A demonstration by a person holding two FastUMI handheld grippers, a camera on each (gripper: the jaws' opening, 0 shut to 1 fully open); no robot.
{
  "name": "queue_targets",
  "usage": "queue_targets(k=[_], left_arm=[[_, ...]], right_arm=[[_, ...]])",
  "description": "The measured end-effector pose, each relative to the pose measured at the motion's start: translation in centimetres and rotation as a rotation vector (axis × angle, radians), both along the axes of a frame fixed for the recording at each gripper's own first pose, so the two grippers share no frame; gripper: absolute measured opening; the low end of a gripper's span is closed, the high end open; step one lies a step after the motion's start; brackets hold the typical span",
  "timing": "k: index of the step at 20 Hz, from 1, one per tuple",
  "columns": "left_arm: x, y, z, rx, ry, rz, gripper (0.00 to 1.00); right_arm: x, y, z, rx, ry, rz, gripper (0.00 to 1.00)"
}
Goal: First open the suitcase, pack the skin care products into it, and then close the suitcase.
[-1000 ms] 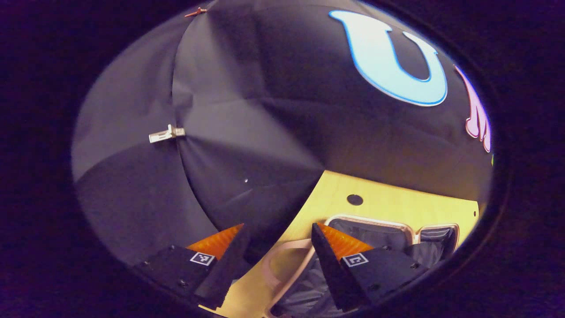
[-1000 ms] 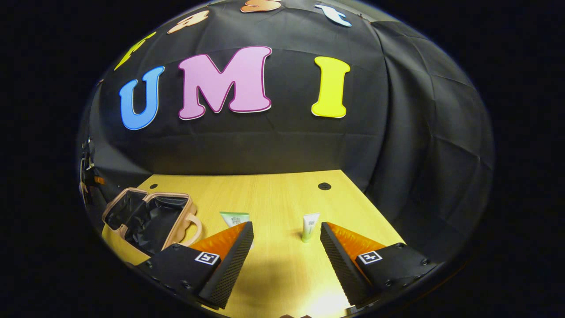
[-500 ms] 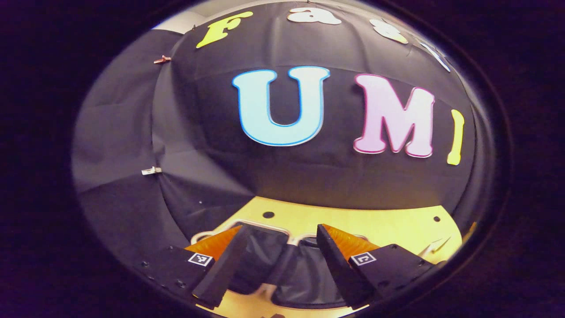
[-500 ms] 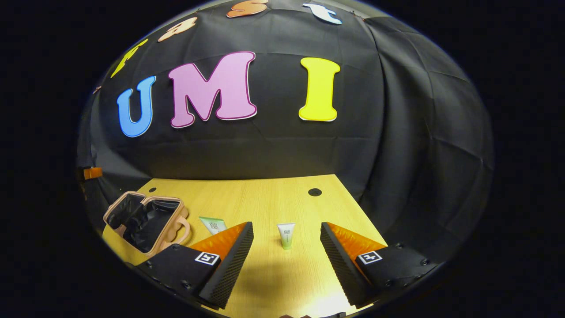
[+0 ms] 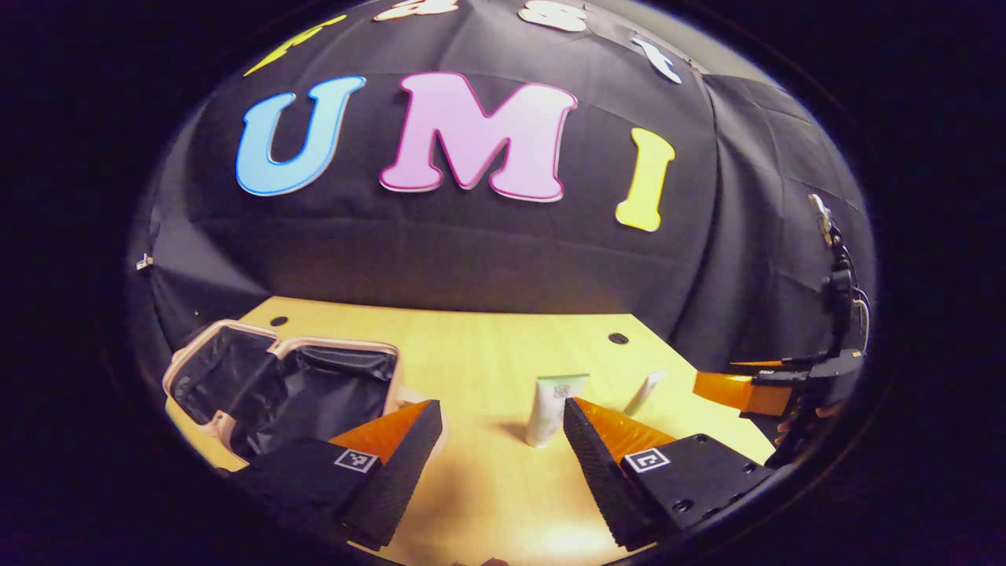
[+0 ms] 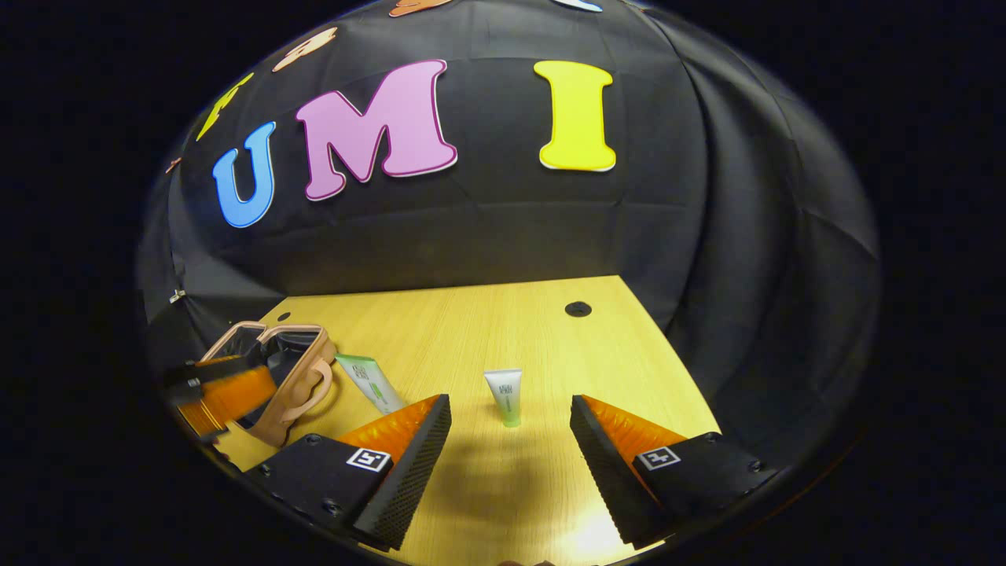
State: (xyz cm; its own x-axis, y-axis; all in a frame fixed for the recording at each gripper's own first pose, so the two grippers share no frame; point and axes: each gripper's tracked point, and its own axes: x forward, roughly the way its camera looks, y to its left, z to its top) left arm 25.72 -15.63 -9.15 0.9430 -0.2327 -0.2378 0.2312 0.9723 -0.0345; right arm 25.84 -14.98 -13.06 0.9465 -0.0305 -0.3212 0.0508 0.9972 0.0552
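A small pink suitcase (image 5: 236,346) lies open at the table's left, its dark lining showing; in the right gripper view the suitcase (image 6: 302,377) sits at the far left. A white-and-green tube (image 5: 550,402) lies just ahead of my left gripper (image 5: 503,428), which is open and empty. A smaller tube (image 5: 646,391) lies further right. In the right gripper view this small tube (image 6: 507,395) lies ahead, centred between the fingers of my open, empty right gripper (image 6: 511,428). The larger tube (image 6: 368,381) lies beside the suitcase.
The wooden table (image 6: 471,322) has cable holes (image 6: 578,309) near its back edge, with the booth's black cloth wall behind. The right gripper (image 5: 754,389) shows at the right edge of the left gripper view; the left gripper (image 6: 220,393) hovers by the suitcase.
My left gripper swung right, from over the open suitcase to face the tubes. My right gripper shifted slightly, bringing the small tube centred ahead. Both stayed open.
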Motion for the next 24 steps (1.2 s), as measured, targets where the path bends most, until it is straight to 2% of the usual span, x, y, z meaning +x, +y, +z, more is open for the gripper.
queue_targets(k=[3,6,9,10,12,16,17,18,20,22,23,24], left_arm=[[1.6,-3.2,-3.4,0.046,0.055,-0.035,0.98],[4.1,-4.9,-5.7,0.065,0.079,-0.033,0.98],[6.1,-4.7,-6.2,0.053,0.076,0.027,0.95],[6.6,-5.0,-6.4,0.034,0.076,0.035,0.98],[7.0,-5.7,-6.8,0.023,0.080,0.034,0.96],[6.8,-6.6,-5.8,0.060,0.061,0.031,0.73],[6.8,-6.7,-6.2,0.067,0.077,0.033,0.57],[6.8,-6.4,-6.5,0.075,0.081,0.038,0.59],[7.3,-6.1,-6.7,0.094,0.080,0.045,0.54],[6.9,-5.9,-6.8,0.105,0.079,0.043,0.53],[6.6,-5.7,-6.7,0.100,0.081,0.045,0.52],[6.5,-5.4,-6.9,0.093,0.083,0.046,0.52]], right_arm=[[1.3,-0.9,-1.9,0.008,0.030,-0.001,0.97],[2.8,-1.5,-3.5,0.021,0.044,-0.008,0.97],[4.4,-1.2,-4.5,0.042,0.045,0.019,0.98],[5.0,-1.2,-4.7,0.048,0.034,0.031,0.98],[6.1,-1.5,-5.7,0.062,0.027,0.041,0.98],[8.1,-1.3,-8.5,0.053,0.055,0.051,0.98],[8.6,-0.9,-8.9,0.048,0.059,0.059,0.98],[9.2,-0.6,-9.3,0.042,0.061,0.058,0.98],[10.2,-0.4,-9.7,0.042,0.057,0.038,0.98],[11.3,-0.1,-10.0,0.043,0.047,0.024,0.97],[11.7,-0.2,-10.4,0.029,0.048,0.013,0.90],[12.1,-0.3,-10.6,0.014,0.047,0.005,0.79]])
